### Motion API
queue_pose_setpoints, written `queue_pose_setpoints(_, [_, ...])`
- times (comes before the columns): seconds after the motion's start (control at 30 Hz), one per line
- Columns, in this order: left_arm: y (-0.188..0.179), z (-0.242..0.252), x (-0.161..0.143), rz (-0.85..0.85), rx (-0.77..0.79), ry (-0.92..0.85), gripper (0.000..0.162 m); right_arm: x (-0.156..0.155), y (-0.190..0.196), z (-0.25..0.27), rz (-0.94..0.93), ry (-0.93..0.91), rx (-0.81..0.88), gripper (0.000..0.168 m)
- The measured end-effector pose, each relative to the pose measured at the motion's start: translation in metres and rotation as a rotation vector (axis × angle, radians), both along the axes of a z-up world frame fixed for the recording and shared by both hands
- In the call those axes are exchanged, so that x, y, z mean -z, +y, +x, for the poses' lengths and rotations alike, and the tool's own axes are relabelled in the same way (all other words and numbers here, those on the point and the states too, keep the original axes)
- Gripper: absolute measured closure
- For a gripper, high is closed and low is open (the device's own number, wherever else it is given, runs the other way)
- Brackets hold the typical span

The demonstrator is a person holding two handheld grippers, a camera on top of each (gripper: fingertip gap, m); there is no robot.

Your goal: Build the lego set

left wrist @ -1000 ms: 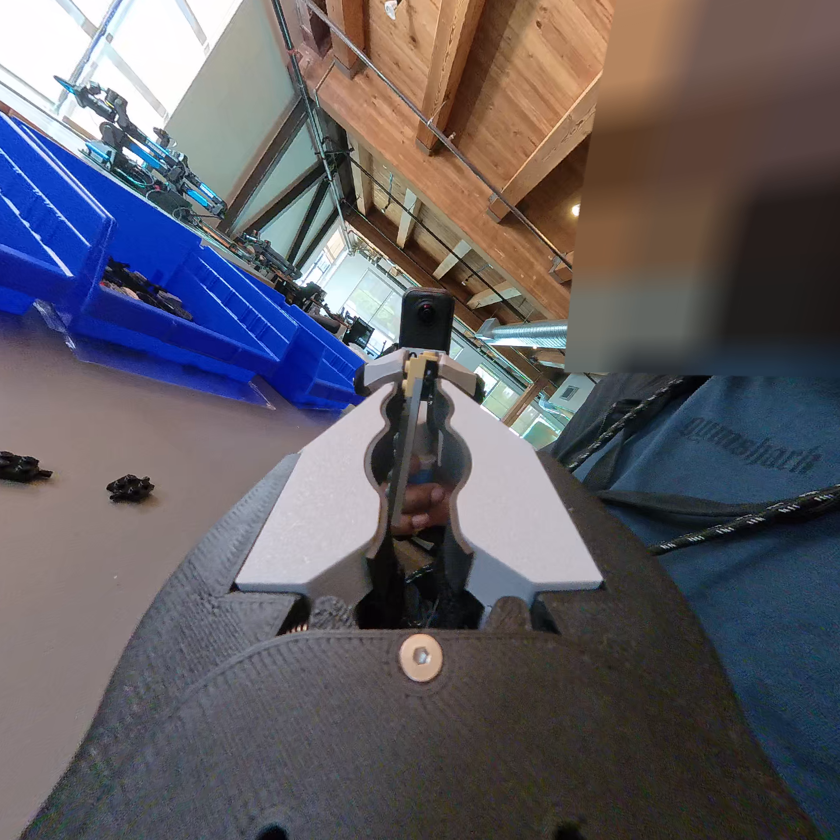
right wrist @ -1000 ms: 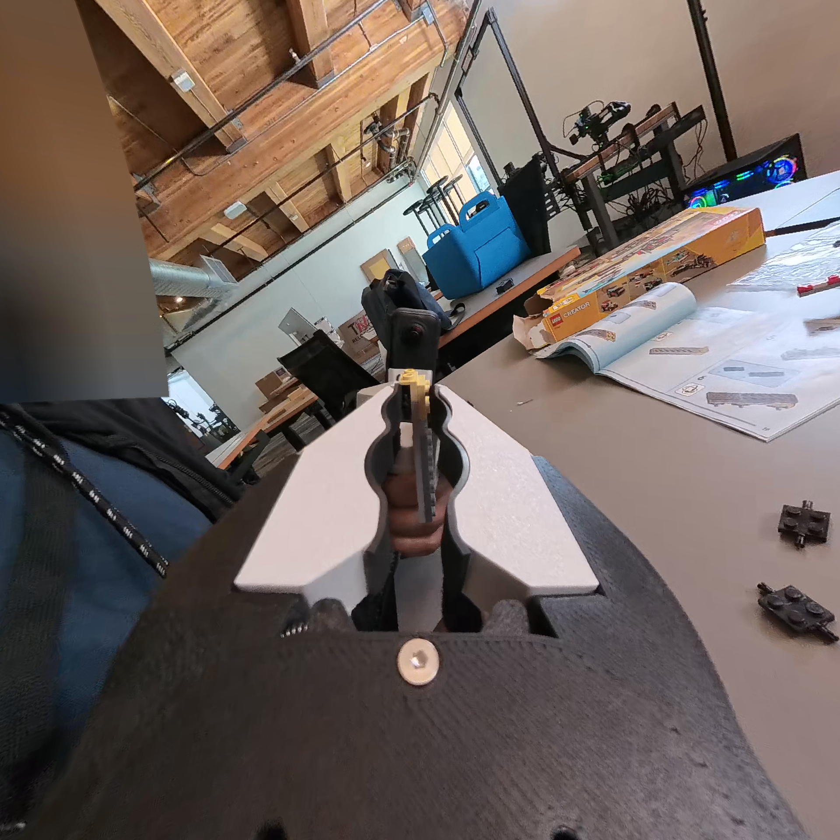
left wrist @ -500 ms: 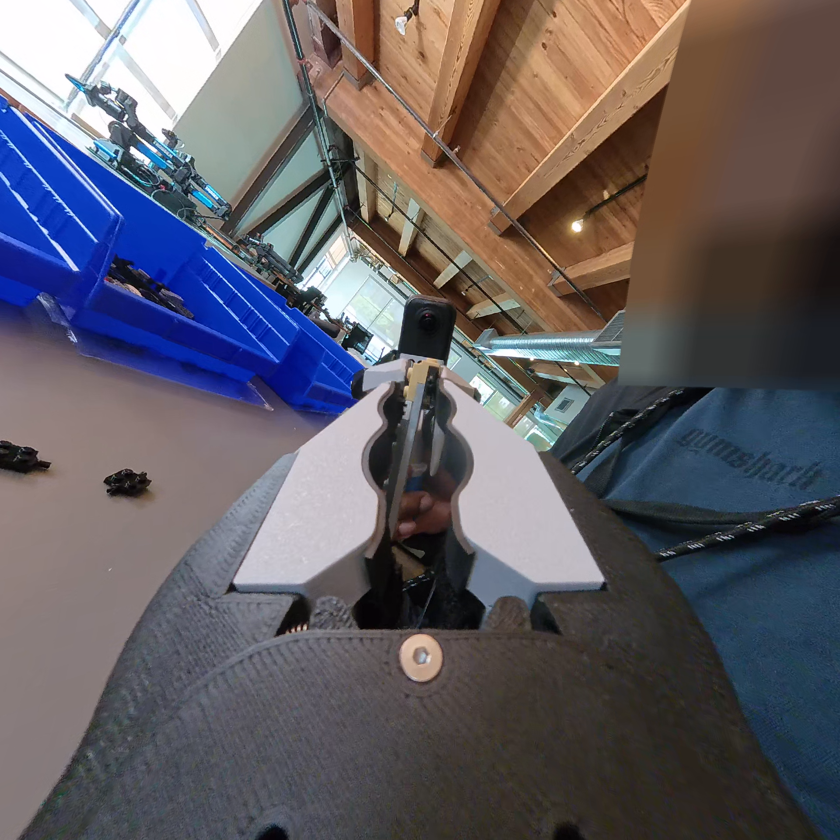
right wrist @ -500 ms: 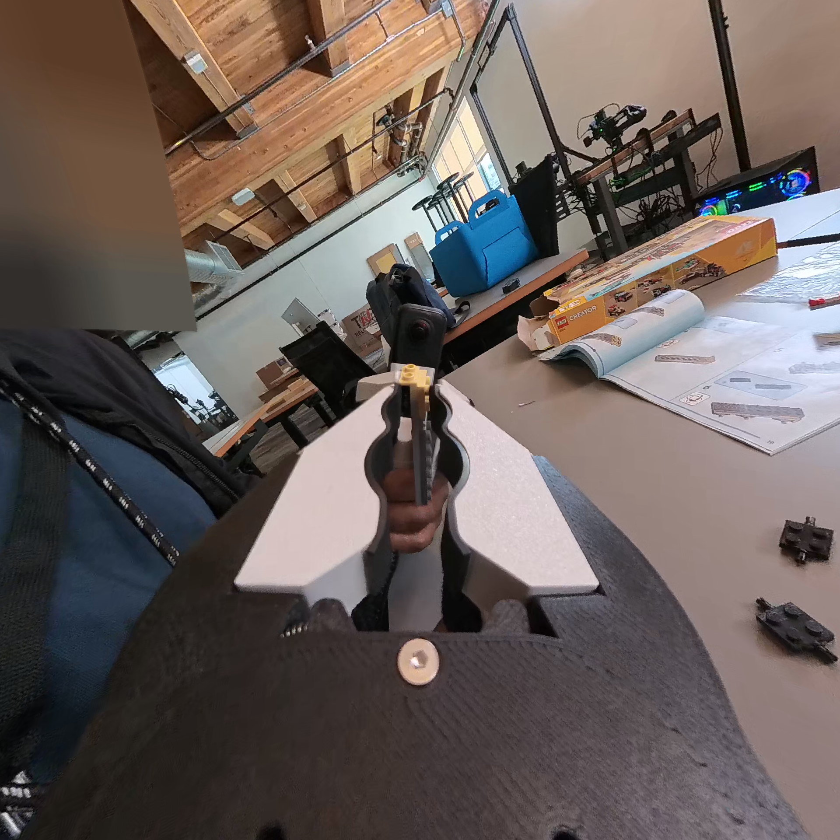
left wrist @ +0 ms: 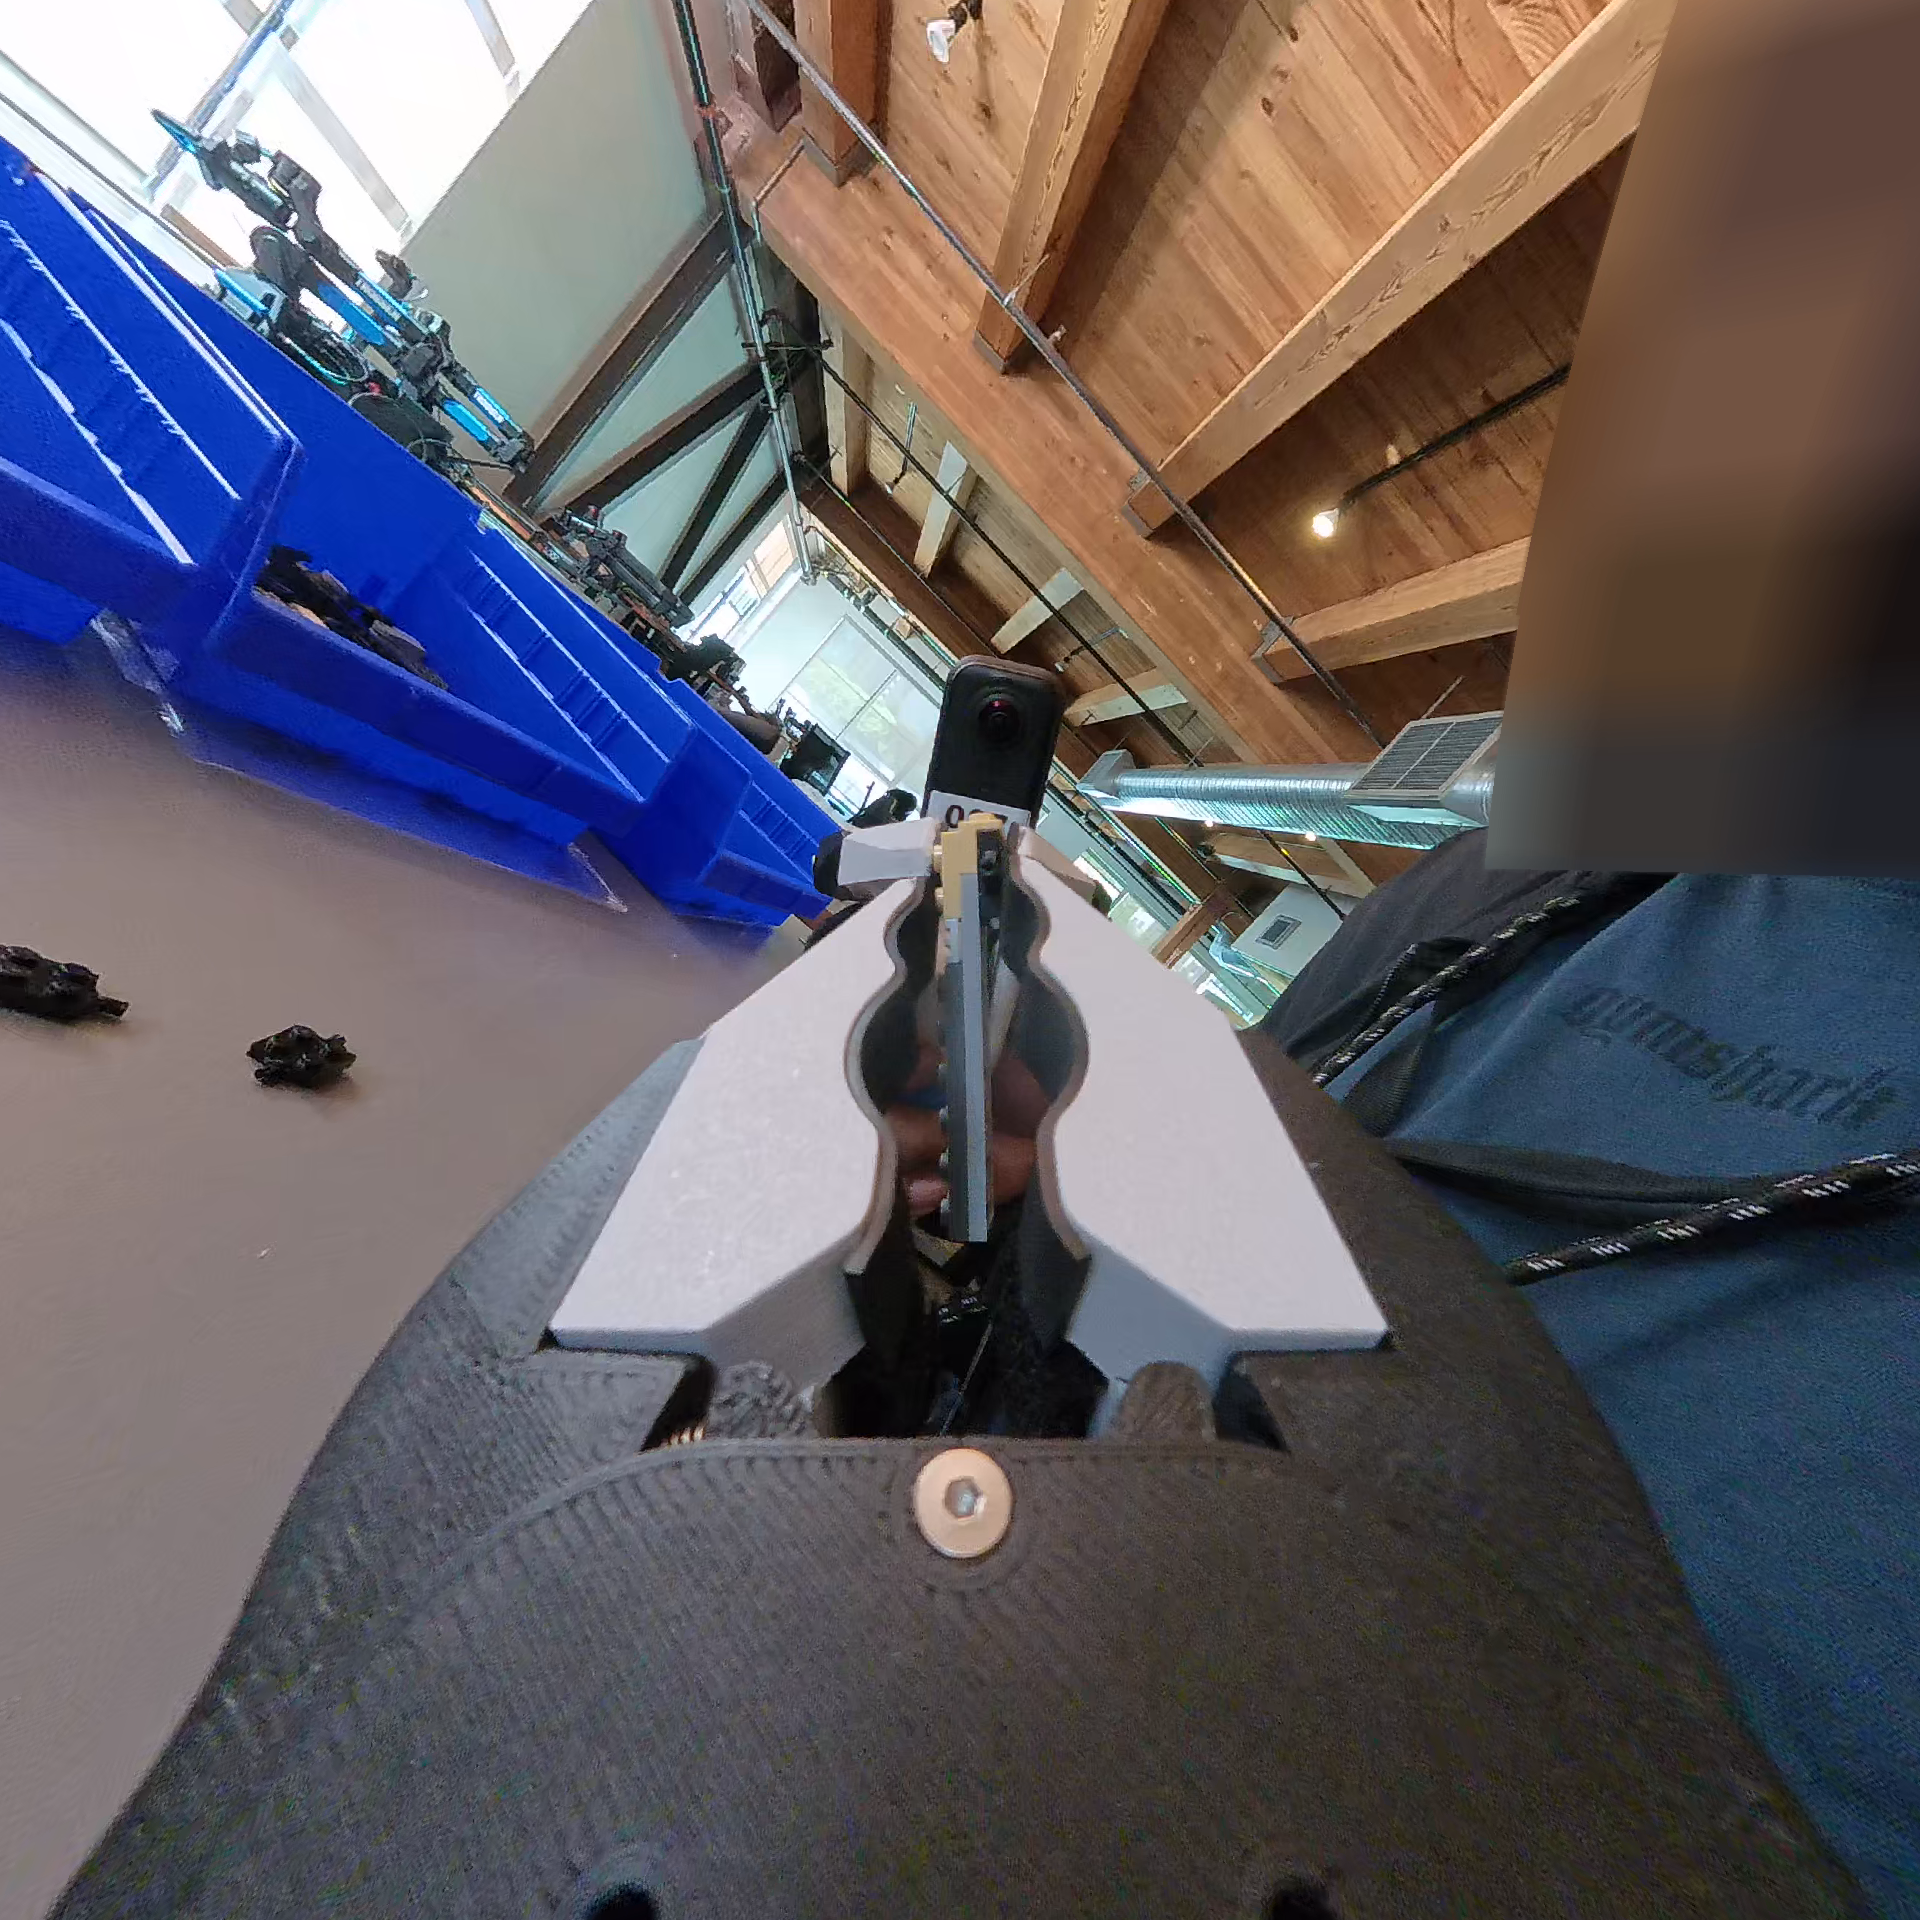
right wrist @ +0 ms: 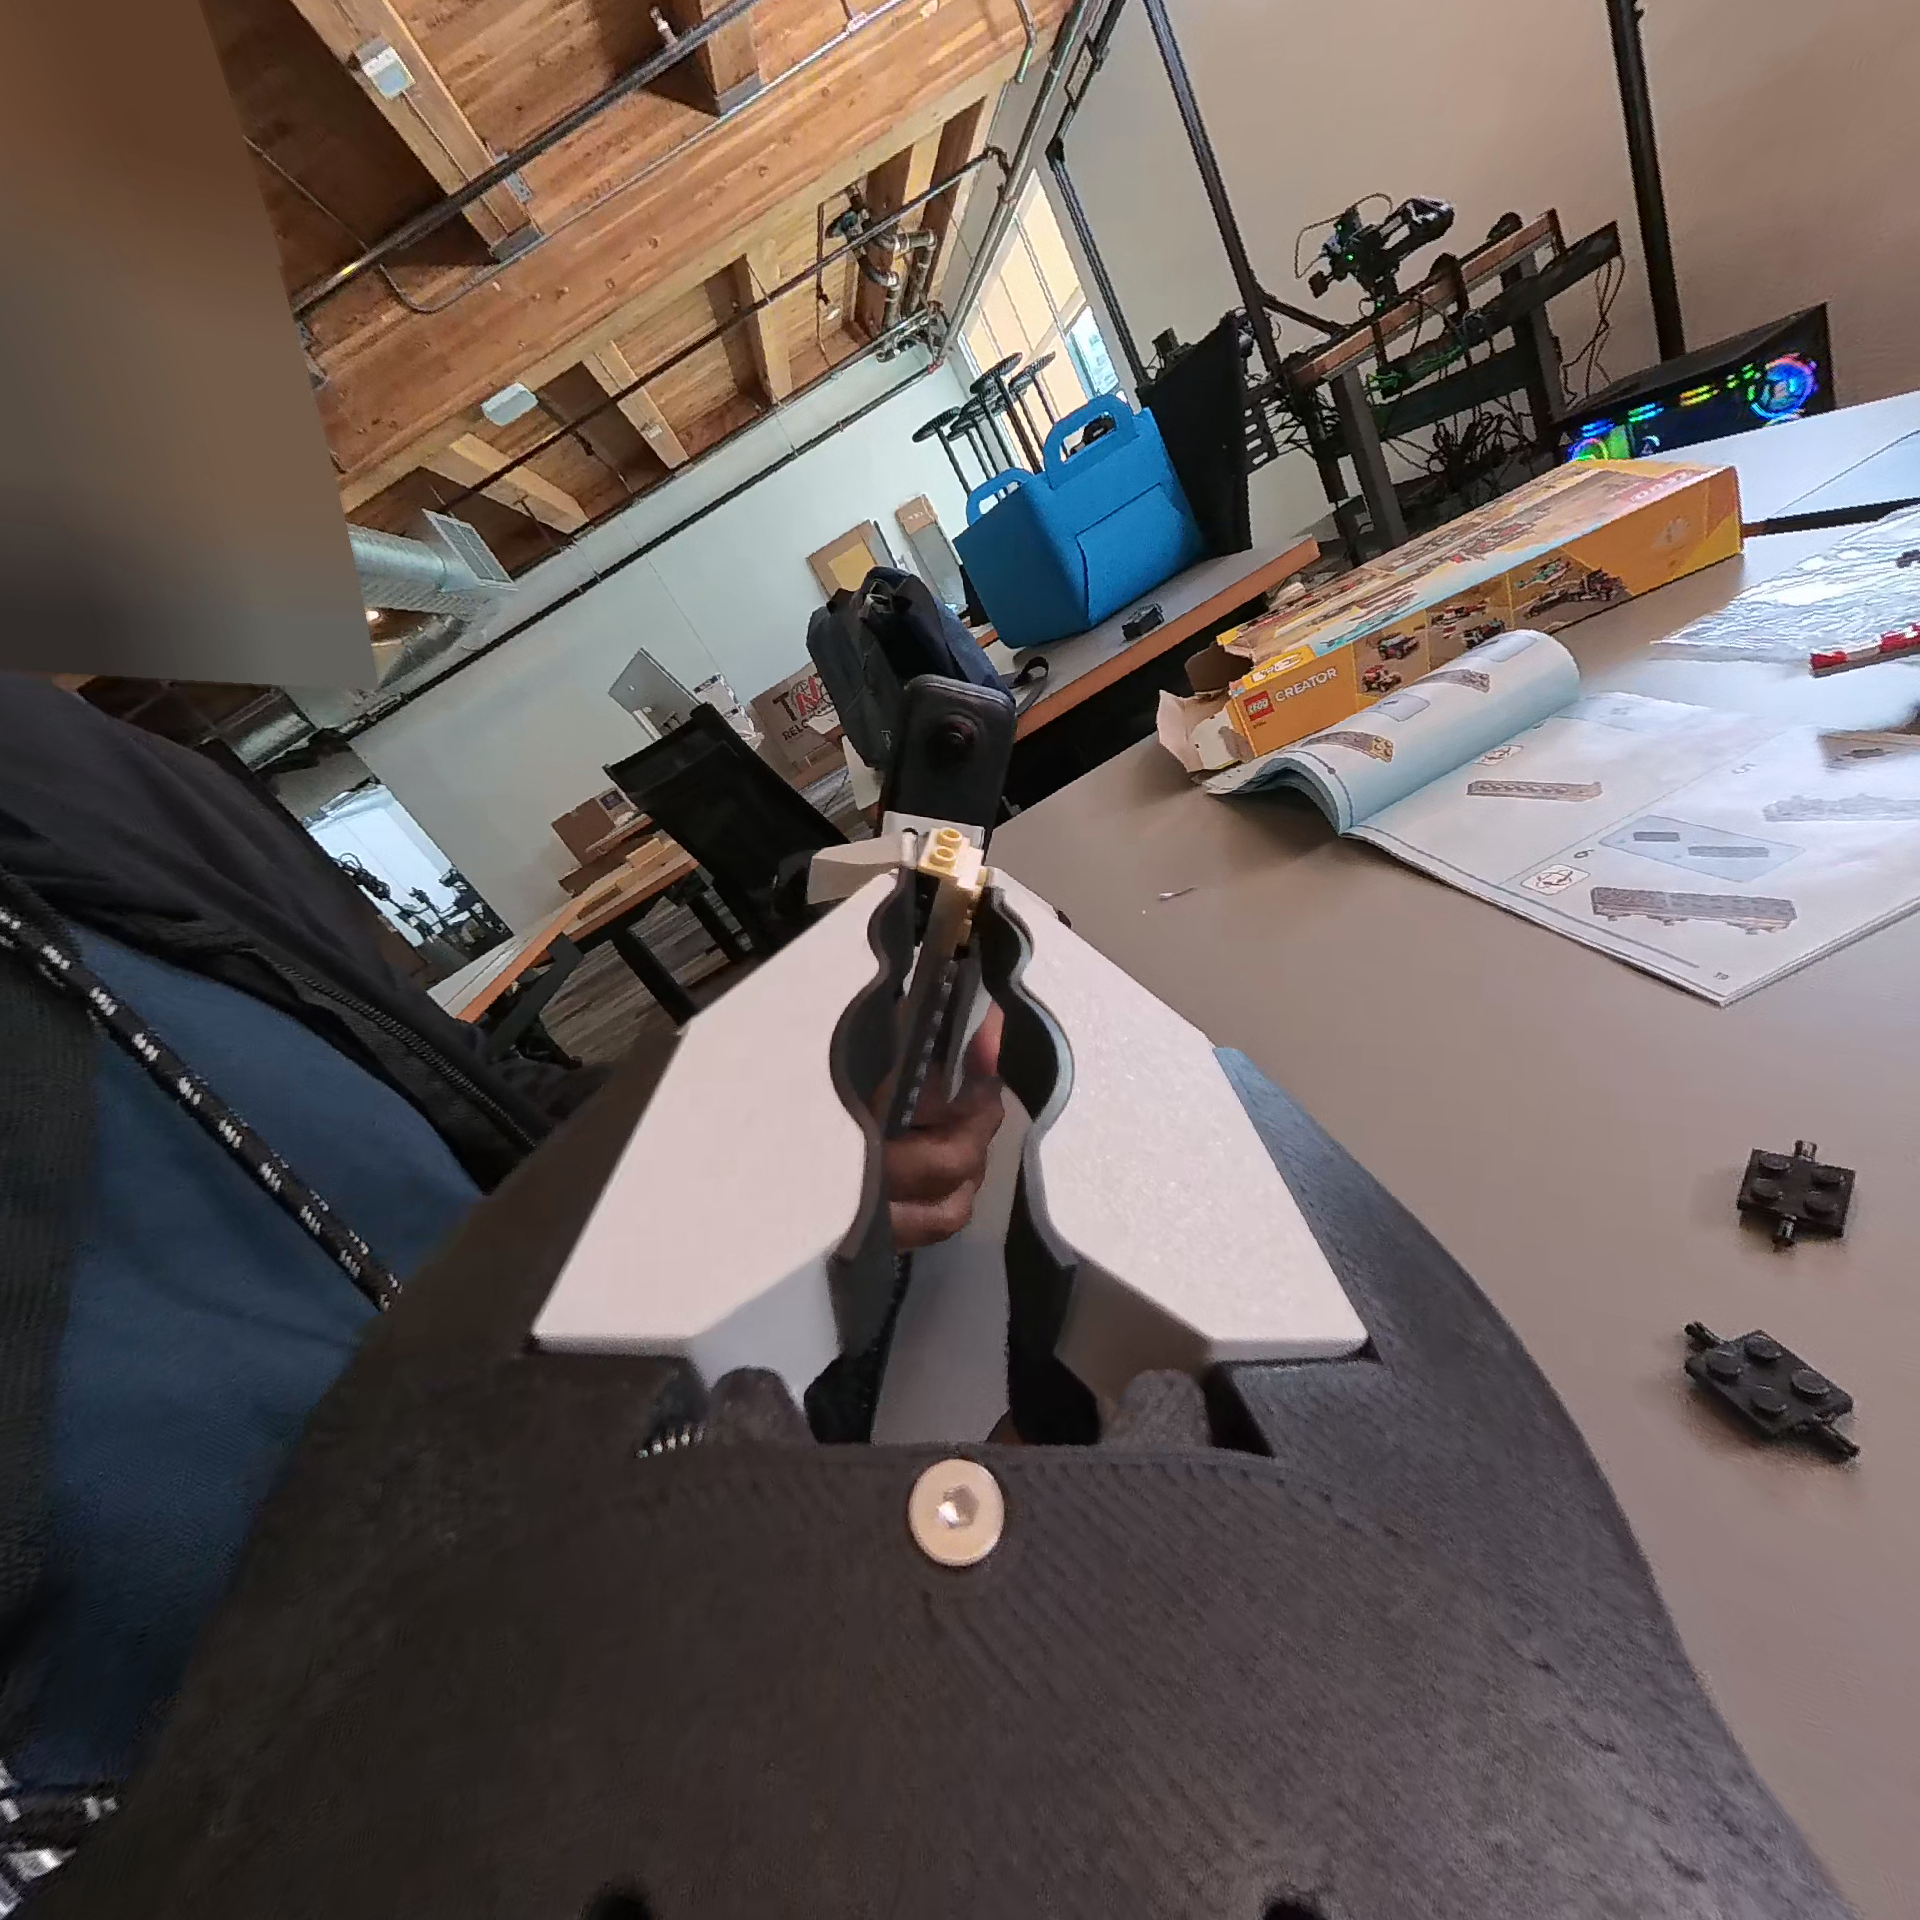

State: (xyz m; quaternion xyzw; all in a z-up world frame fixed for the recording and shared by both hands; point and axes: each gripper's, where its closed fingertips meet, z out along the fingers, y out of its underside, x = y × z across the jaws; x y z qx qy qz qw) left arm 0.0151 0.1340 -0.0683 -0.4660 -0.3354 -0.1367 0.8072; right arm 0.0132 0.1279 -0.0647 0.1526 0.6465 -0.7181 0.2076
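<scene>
Above the grey table [right wrist: 1351,1039], well clear of its surface: left gripper [left wrist: 971,894] and right gripper [right wrist: 940,883] raised tip to tip, each pinching one end of the same lego assembly, a long grey plate [left wrist: 966,1081] seen edge-on with a tan brick [right wrist: 948,854] at the far end. Held between the two tool tips, not resting on anything. Exact seat of each fingertip on the plate hidden by the edge-on view. On the table near the right edge of the right wrist view: two black wheel-axle plates [right wrist: 1795,1192] [right wrist: 1769,1390], apart from each other; farther back, open instruction booklet [right wrist: 1662,831] touching the yellow set box [right wrist: 1507,582]. Toward the far left of the table: blue bins [left wrist: 364,623]. Judged step: pressing or aligning parts in mid-air. Best done with both tools kept collinear, squeeze steady and even, force directed along the studs rather than across the thin plate, to avoid twisting it free or popping the tan brick off.
</scene>
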Motion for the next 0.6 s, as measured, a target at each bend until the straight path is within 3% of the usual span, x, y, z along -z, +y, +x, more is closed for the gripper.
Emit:
queue_pose_setpoints(0.17, [0.001,-0.006,0.001,-0.014,-0.031,-0.019,0.150,0.001,0.002,-0.008,-0.022,-0.045,0.029,0.157])
queue_pose_setpoints(0.3, [0.004,-0.009,0.016,-0.060,-0.002,-0.087,0.131,-0.010,0.014,-0.026,-0.122,-0.132,0.082,0.157])
queue_pose_setpoints(0.6, [0.023,-0.001,0.028,-0.104,0.084,-0.128,0.136,-0.005,0.019,-0.037,-0.185,-0.257,0.111,0.157])
